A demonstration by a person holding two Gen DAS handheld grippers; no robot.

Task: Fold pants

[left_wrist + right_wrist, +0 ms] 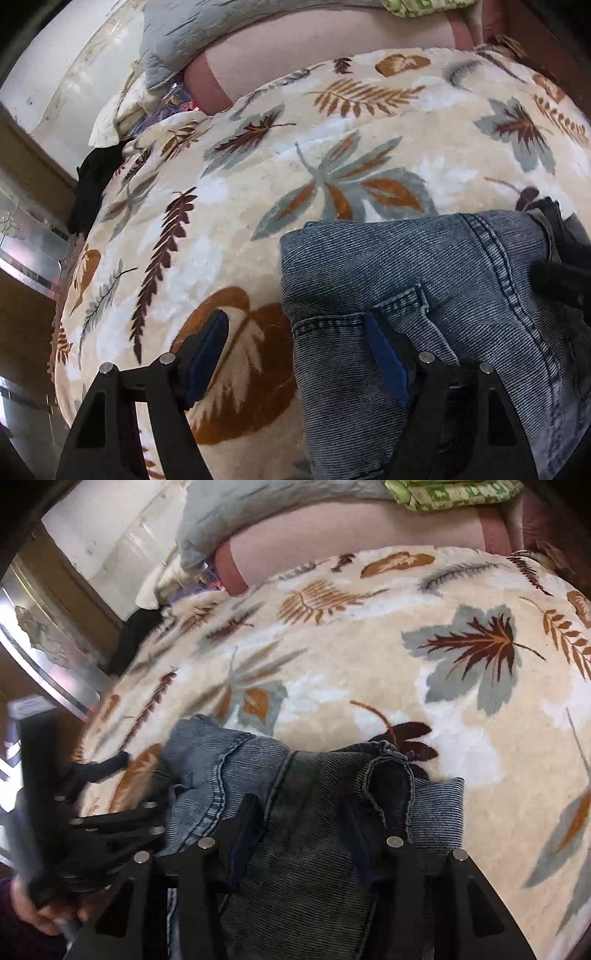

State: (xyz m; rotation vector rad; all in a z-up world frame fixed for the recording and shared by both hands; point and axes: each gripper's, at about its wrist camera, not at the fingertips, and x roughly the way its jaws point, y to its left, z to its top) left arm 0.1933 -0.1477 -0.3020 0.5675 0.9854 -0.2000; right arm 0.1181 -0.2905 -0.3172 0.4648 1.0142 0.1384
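Here, the jeans [424,295] lie bunched on the near part of a leaf-print blanket [258,155], blue denim with heavy seams and a hem edge showing. In the right wrist view the jeans [295,812] sit as a rumpled heap at the near middle, a rolled hem to the right of the pile.

Left gripper [295,354]: fingers spread wide. The right finger rests on the denim near a stitched hem; the left finger sits over bare blanket, just beside the cloth's left edge. Nothing pinched between them.

Right gripper [303,834]: fingers spread, both lying on top of the denim heap, cloth between and under them, no visible pinch. In this view the left gripper [110,805] shows at the left edge, blurred, with a hand [33,904] around its handle.

Blanket covers most of the bed. At its far edge, a pink sheet [332,40] is exposed. Further off, a grey quilted cover [192,29] to the left and a green patterned cloth [443,494] to the right.
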